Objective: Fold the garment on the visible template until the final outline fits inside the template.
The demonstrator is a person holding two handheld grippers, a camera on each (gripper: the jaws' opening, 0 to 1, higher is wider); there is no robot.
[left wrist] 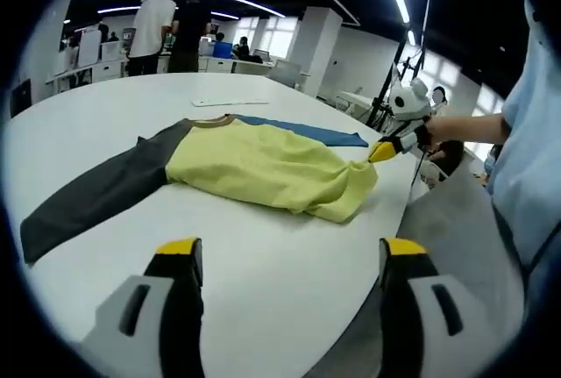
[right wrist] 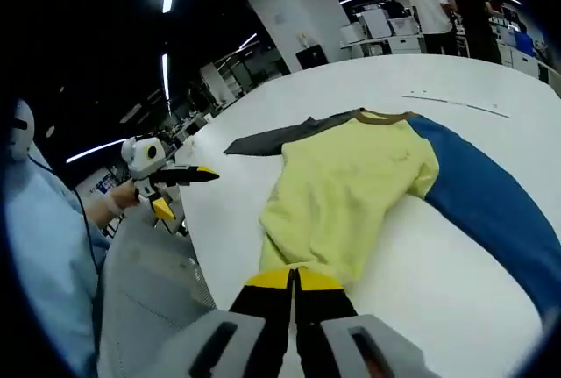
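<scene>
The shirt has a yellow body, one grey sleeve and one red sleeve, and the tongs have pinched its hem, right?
Nearly. The shirt has one grey sleeve and one blue sleeve, not red, as the right gripper view shows. The right tongs are indeed shut on its hem.

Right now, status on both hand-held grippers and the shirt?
Left hand-held gripper open, above bare white table. Right hand-held gripper shut on hem of yellow shirt with grey and blue sleeves. Nothing in the way.
</scene>
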